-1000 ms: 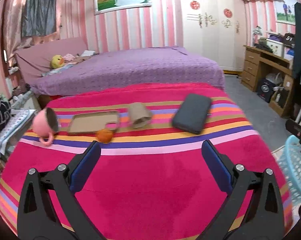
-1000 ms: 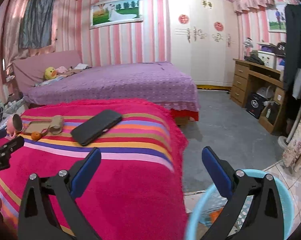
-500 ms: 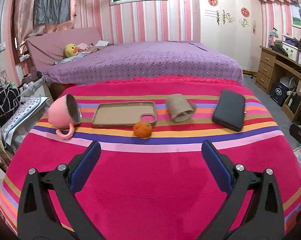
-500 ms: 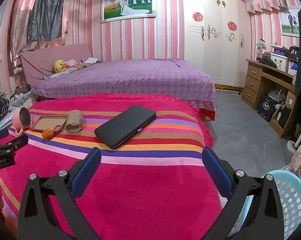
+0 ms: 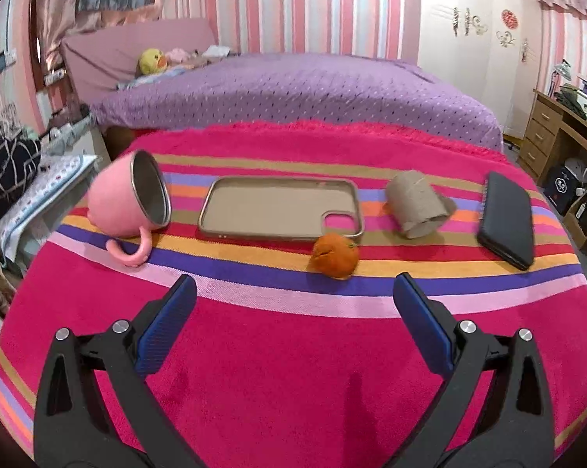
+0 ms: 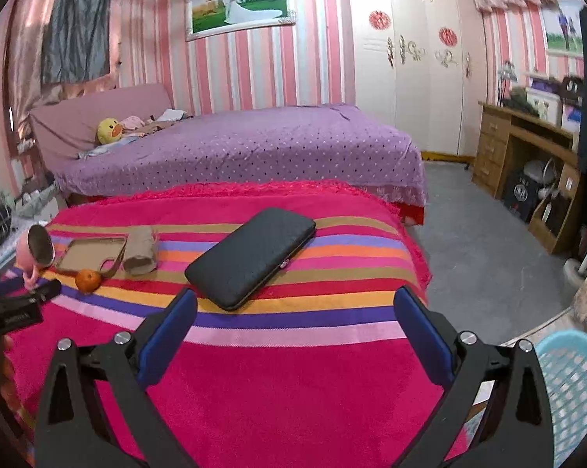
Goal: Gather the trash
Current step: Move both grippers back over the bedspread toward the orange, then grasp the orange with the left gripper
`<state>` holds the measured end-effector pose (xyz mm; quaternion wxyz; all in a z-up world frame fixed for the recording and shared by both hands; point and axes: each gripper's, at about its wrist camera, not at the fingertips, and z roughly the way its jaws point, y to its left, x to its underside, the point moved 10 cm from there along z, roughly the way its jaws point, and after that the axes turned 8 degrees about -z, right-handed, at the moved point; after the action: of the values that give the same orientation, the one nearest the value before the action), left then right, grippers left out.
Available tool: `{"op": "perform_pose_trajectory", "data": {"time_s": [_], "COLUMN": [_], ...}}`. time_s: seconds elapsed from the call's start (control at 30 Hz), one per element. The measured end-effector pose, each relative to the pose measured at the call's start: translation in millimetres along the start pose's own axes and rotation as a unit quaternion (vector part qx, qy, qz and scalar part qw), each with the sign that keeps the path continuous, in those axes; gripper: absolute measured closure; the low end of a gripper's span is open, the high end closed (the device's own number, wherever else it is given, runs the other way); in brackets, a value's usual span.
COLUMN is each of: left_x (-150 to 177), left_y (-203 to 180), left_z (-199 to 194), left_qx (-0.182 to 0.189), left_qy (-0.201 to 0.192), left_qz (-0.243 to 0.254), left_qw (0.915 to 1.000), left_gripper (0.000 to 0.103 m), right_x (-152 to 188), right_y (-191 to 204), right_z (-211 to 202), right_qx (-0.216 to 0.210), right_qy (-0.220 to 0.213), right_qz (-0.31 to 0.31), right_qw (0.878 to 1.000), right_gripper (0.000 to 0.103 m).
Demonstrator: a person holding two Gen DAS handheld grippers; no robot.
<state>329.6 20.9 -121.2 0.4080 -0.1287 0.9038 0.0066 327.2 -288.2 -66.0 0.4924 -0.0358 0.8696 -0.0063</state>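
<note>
A: Left gripper (image 5: 293, 292) hangs low over the striped blanket (image 5: 293, 370), jaws wide apart and holding nothing. Right in front of it sits the orange peel (image 5: 334, 259), on the blue and orange stripes, touching the near corner of the phone case (image 5: 278, 208).

B: And the cardboard roll (image 5: 414, 208) lies just right of the case, on its side. Those two look like the trash to me. The pink mug (image 5: 127, 204), the case and the black wallet (image 5: 506, 218) I'd guess stay put.

A: Agreed. So this reads as the approach step, nothing gripped yet. Right gripper (image 6: 293, 312)?

B: Jaws spread as well, empty, aimed over the blanket toward the wallet. The blue basket (image 6: 574, 390) shows at the lower right of its view, on the floor beside the bed, well apart from the row of things.

A: Next move, as I judge it: the left gripper goes forward and slightly right, brackets the peel, then closes gently. It's small and soft.

B: The risk is nudging the case, since they're touching. A straight-down grip looks safer than a sweep.
</note>
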Motion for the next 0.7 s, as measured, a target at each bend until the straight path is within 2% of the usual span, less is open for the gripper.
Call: {"op": "perform_pose_trajectory", "data": {"time_s": [0.33, 0.5, 0.63, 0.7], "left_x": [-4, -8, -5, -4], "left_y": [-8, -17, -28, -32], "left_z": [33, 47, 57, 62], "left_qx": [0.011, 0.011, 0.012, 0.022], "left_qy": [0.034, 0.048, 0.065, 0.075], "left_qz": [-0.003, 0.018, 0.040, 0.043], "left_qw": [0.9994, 0.9986, 0.9970, 0.9960], "left_gripper": [0.009, 0.028, 0.038, 0.049], "right_x": [4, 4, 1, 0], "right_y": [-8, -10, -3, 1], "right_z": [24, 32, 33, 34], "right_qx": [0.034, 0.038, 0.031, 0.028], "right_qy": [0.031, 0.042, 0.041, 0.039], "right_qz": [0.002, 0.004, 0.007, 0.006], "right_qw": [0.999, 0.998, 0.999, 0.999], "right_gripper": [0.005, 0.005, 0.005, 0.005]}}
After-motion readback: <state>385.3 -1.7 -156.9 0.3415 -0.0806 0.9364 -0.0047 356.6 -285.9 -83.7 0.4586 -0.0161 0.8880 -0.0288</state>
